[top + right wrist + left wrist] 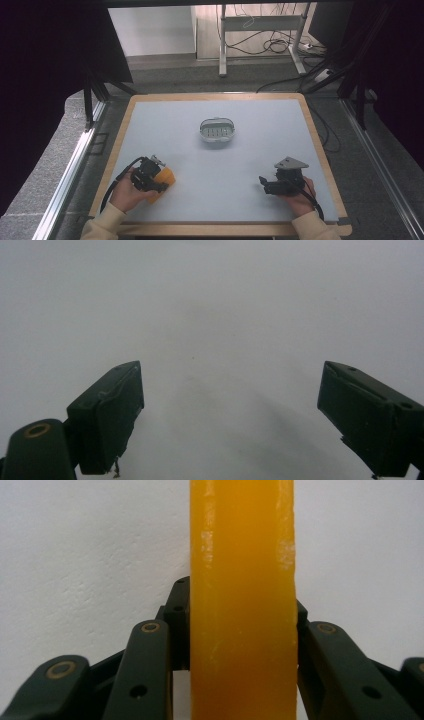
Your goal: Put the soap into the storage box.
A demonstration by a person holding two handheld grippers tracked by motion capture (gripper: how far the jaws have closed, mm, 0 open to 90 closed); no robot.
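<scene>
An orange soap-like bar sits at the table's front left, clamped on edge in my left gripper. In the left gripper view the orange bar stands between both black jaws, which press on its two flat sides; my left gripper is shut on it. A small clear oval dish with a perforated insert rests near the table's middle. My right gripper hovers at the front right, held by a hand. In the right gripper view my right gripper is open, jaws wide apart over bare grey surface.
The grey mat lies on a wooden table with a raised edge. Beyond the far edge stand a metal table frame and loose cables on the floor.
</scene>
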